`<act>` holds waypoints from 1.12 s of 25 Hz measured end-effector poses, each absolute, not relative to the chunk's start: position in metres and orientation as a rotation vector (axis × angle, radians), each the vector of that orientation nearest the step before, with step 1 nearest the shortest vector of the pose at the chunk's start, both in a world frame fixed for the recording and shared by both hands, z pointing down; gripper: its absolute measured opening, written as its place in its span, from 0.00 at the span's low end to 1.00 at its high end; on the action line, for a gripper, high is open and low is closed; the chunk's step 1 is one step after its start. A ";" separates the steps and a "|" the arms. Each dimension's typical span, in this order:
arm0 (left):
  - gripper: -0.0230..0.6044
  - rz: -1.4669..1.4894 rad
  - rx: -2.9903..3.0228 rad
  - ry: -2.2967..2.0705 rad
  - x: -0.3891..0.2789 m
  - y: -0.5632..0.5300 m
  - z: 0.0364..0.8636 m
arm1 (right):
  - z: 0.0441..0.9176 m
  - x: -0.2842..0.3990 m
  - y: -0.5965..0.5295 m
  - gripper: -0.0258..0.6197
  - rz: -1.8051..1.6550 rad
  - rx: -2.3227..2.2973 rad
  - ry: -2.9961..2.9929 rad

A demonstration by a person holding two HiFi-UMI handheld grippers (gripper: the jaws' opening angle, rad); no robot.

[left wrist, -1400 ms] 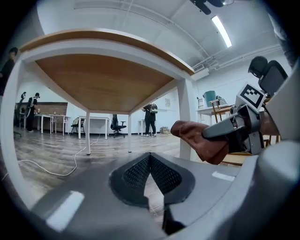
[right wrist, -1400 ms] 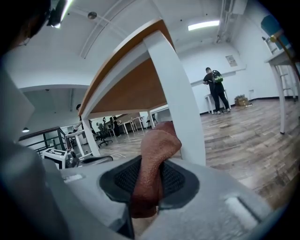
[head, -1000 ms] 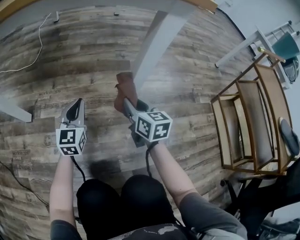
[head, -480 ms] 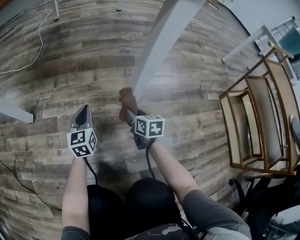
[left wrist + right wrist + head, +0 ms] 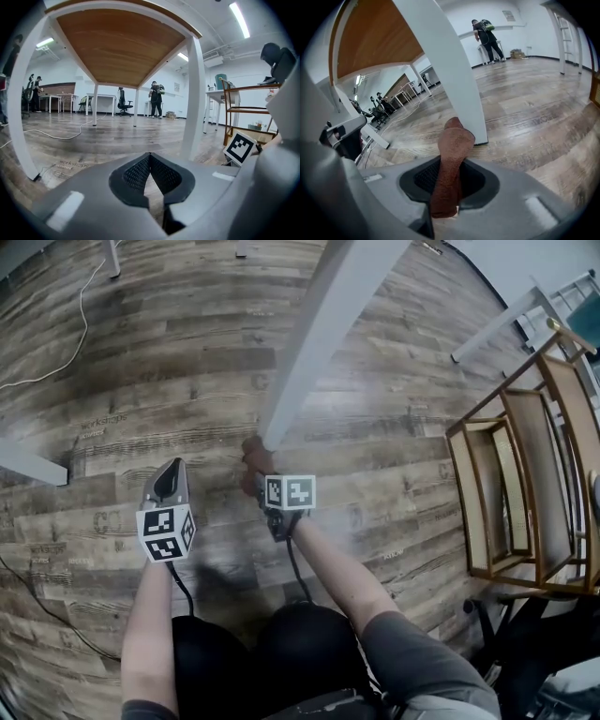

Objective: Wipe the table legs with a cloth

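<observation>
A white table leg (image 5: 323, 329) slants down to its foot on the wood floor. My right gripper (image 5: 255, 463) is shut on a brown cloth (image 5: 251, 454), which sits right at the leg's foot, on its left side. In the right gripper view the cloth (image 5: 451, 161) sticks up between the jaws, just in front of the leg (image 5: 447, 70). My left gripper (image 5: 169, 479) hovers to the left, apart from the leg. Its jaws are shut on nothing (image 5: 150, 157), and the leg (image 5: 194, 93) stands to their right.
A wooden shelf cart (image 5: 516, 474) stands to the right. Another white table leg (image 5: 33, 465) is at the far left, with a white cable (image 5: 56, 348) on the floor behind it. People stand far off (image 5: 154, 96) in the room.
The right gripper with the cloth has sunk lower at the leg's foot, and its cube has drawn in behind the cloth. The left gripper has kept its place beside it.
</observation>
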State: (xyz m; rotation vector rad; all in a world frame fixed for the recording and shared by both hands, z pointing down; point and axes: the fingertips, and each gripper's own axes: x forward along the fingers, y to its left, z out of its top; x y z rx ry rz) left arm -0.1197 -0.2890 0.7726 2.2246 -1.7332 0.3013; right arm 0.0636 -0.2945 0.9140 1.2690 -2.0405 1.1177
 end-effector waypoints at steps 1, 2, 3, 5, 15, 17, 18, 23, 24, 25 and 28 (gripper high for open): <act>0.07 0.296 2.215 -1.741 -0.121 -0.290 0.773 | 0.912 0.065 -0.291 0.18 1.121 1.262 -2.041; 0.07 0.296 2.208 -1.750 -0.123 -0.291 0.774 | 0.908 0.067 -0.287 0.18 1.121 1.256 -2.044; 0.07 0.299 2.204 -1.763 -0.125 -0.293 0.774 | 0.902 0.068 -0.283 0.18 1.118 1.252 -2.048; 0.07 0.293 2.200 -1.799 -0.132 -0.302 0.770 | 0.883 0.070 -0.275 0.18 1.109 1.249 -2.068; 0.07 0.213 2.424 -1.814 -0.129 -0.346 0.634 | 0.640 0.113 -0.305 0.18 0.473 1.401 -2.417; 0.07 0.206 2.478 -1.749 -0.115 -0.350 0.608 | 0.579 0.119 -0.311 0.18 0.370 1.451 -2.502; 0.07 0.197 2.500 -1.721 -0.108 -0.351 0.596 | 0.551 0.121 -0.312 0.18 0.324 1.472 -2.543; 0.07 0.110 2.623 -1.654 -0.076 -0.350 0.523 | 0.424 0.118 -0.303 0.18 0.025 1.514 -2.715; 0.07 0.100 2.652 -1.655 -0.071 -0.348 0.507 | 0.402 0.115 -0.300 0.18 -0.065 1.513 -2.739; 0.07 0.091 2.684 -1.655 -0.065 -0.346 0.492 | 0.383 0.113 -0.298 0.18 -0.157 1.515 -2.755; 0.07 -0.008 2.768 -1.632 -0.051 -0.338 0.447 | 0.350 0.106 -0.300 0.18 -0.308 1.529 -2.760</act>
